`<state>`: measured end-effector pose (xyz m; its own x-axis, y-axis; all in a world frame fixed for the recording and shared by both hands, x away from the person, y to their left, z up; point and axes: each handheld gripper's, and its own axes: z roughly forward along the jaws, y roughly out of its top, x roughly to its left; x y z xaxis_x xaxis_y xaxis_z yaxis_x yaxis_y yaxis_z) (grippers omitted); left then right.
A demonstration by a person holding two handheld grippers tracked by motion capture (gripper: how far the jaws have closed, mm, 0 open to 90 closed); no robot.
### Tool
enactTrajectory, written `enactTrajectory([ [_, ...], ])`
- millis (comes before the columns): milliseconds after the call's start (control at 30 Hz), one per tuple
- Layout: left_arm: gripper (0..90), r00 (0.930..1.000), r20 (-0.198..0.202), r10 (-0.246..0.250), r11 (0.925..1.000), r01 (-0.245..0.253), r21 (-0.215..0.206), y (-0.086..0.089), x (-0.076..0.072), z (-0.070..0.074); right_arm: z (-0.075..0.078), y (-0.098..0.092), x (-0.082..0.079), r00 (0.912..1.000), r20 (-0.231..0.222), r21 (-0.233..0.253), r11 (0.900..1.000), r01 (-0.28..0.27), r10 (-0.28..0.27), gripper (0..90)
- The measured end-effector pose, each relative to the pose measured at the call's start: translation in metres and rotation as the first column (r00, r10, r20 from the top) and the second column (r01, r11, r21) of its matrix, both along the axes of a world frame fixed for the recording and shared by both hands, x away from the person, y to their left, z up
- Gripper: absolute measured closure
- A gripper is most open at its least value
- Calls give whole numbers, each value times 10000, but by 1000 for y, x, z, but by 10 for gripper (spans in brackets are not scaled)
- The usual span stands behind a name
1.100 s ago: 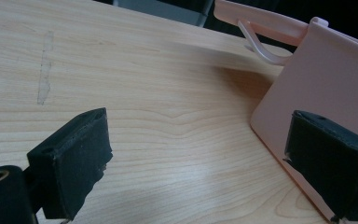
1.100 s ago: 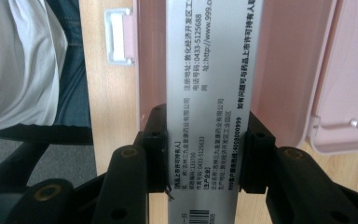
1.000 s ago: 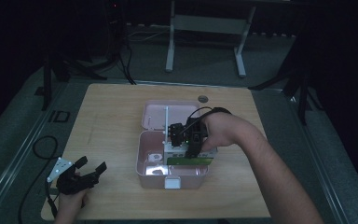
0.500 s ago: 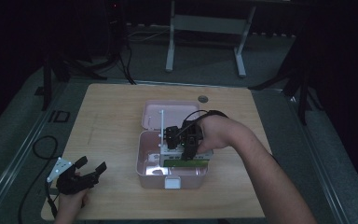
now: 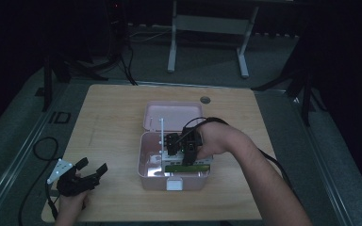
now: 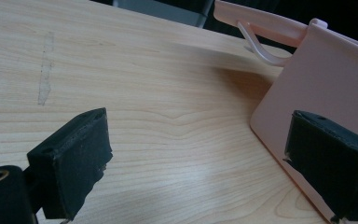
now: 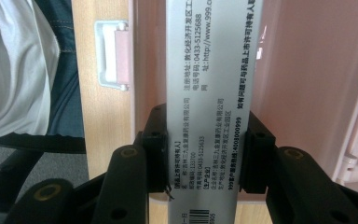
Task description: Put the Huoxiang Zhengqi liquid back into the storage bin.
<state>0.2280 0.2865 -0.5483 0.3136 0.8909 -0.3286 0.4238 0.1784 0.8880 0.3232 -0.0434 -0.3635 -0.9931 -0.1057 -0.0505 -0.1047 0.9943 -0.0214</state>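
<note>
An open pink plastic box (image 5: pixel 143 162) sits mid-table with its lid (image 5: pixel 169 116) folded back. My right gripper (image 5: pixel 179 148) reaches down into it, shut on a long grey-white medicine carton (image 5: pixel 188 167) with a green strip, which lies along the box's front side. In the right gripper view both jaws press the carton (image 7: pixel 209 70) by its long sides, my right gripper (image 7: pixel 207 154) holding it over the pink box floor (image 7: pixel 307 70). My left gripper (image 5: pixel 93 166) rests open at the table's front left corner. It (image 6: pixel 203 163) holds nothing, with the pink box wall (image 6: pixel 326 74) beyond.
A white latch (image 7: pixel 114 53) is on the box's front wall. A thin white upright piece (image 5: pixel 161 132) stands at the back of the box. A round grommet (image 5: pixel 205 100) is set in the table's far edge. The person's clothing (image 7: pixel 18 70) is close behind the front edge.
My right gripper has moved nearer the box's front wall with the carton. The thin white upright piece now shows behind it. The left gripper has not moved.
</note>
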Motion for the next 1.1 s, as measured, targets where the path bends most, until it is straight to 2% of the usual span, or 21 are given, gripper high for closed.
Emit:
enactTrajectory([
  [533, 70, 10000, -24, -31, 10000, 31, 74, -1, 0, 0, -25, -4, 4, 9997, -211, 107, 9999, 120, -118, 615],
  [800, 70, 10000, -12, -26, 10000, 26, 84, 0, 1, -1, -34, -3, 4, 9999, -158, 228, 9997, 9, -5, 615],
  [1100, 71, 9999, -75, -78, 10000, 78, 59, -1, 1, -1, -49, -3, 5, 10000, -54, 138, 9999, -13, 14, 615],
])
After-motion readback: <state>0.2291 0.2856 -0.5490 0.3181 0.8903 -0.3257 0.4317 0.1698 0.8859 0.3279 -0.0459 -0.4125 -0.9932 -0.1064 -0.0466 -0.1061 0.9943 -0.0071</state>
